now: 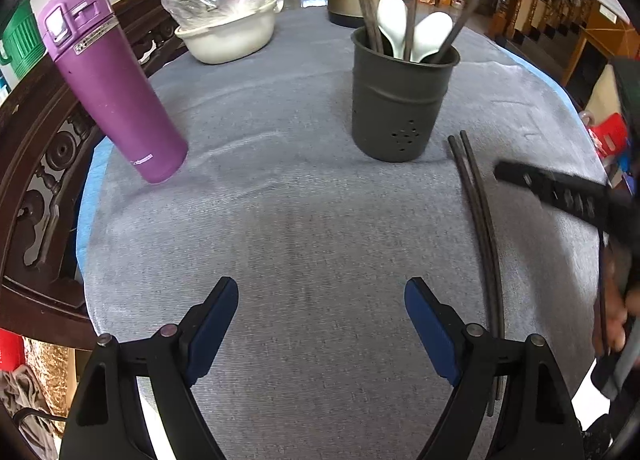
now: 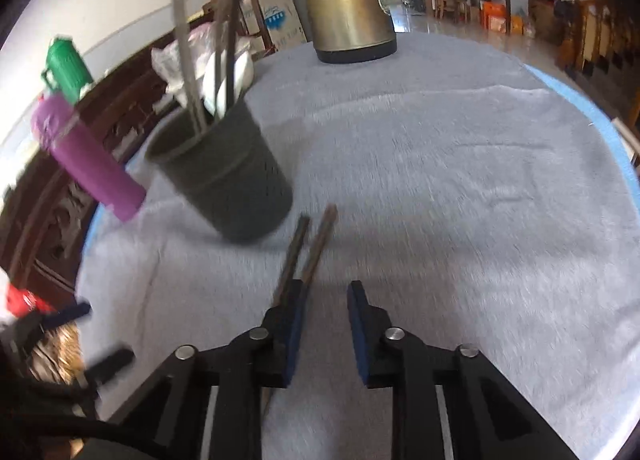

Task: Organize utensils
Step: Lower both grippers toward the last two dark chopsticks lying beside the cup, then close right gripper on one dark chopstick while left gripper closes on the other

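A pair of dark chopsticks [image 1: 478, 228] lies side by side on the grey-covered tabletop [image 1: 280, 200], just right of the dark utensil holder [image 1: 402, 100], which already holds two white spoons [image 1: 412, 34] and more sticks. The left gripper [image 1: 321, 310] hovers with its fingers spread wide and empty — the chopsticks run past its right finger. The right gripper [image 2: 323, 318] has its fingers parted too; the pair passes beneath its left finger [image 2: 294, 324], not pinched. A purple flask [image 1: 108, 80] and brass kettle [image 2: 348, 4] stand farther off.
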`<control>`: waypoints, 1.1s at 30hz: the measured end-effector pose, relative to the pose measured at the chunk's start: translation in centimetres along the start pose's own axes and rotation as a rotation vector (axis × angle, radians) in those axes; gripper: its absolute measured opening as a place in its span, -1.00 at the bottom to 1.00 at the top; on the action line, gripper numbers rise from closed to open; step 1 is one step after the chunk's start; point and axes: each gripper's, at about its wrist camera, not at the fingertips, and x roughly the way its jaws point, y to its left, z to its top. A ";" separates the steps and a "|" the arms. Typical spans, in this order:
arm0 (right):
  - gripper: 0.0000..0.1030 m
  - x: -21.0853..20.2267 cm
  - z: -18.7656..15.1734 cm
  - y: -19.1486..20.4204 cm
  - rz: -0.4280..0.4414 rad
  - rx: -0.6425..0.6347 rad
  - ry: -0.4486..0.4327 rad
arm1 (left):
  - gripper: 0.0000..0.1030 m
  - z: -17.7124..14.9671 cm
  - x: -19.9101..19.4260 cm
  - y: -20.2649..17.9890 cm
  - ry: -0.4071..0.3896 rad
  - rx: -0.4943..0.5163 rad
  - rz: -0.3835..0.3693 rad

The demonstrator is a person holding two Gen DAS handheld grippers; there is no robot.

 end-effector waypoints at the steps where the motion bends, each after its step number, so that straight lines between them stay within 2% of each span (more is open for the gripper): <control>1: -0.60 0.4 0.5 -0.1 0.013 0.012 0.001 | 0.66 0.0 0.0 0.0 -0.001 0.002 -0.001; 9: -0.68 4.4 3.2 -0.4 0.048 0.115 0.048 | 0.66 0.1 0.5 0.5 0.007 -0.007 0.006; 13: -0.77 5.4 3.6 0.1 0.021 0.102 0.083 | 0.66 0.2 0.9 0.7 0.015 -0.007 0.007; 20: -0.85 5.2 3.3 0.7 -0.027 0.008 0.084 | 0.66 0.8 0.9 0.6 0.005 0.001 0.000; 24: -0.85 3.7 2.6 -0.3 -0.072 -0.032 0.075 | 0.66 1.7 0.9 -0.3 -0.003 0.006 -0.058; 29: -0.84 2.4 0.8 -2.5 -0.103 -0.011 0.118 | 0.66 2.7 1.7 -2.7 0.008 0.047 -0.151; 31: -0.86 2.1 0.3 -3.4 -0.072 0.006 0.100 | 0.65 2.9 1.9 -4.1 0.012 0.067 -0.166; 33: -0.86 2.0 0.1 -3.8 -0.057 0.021 0.103 | 0.56 3.2 2.4 -5.3 0.014 0.095 -0.166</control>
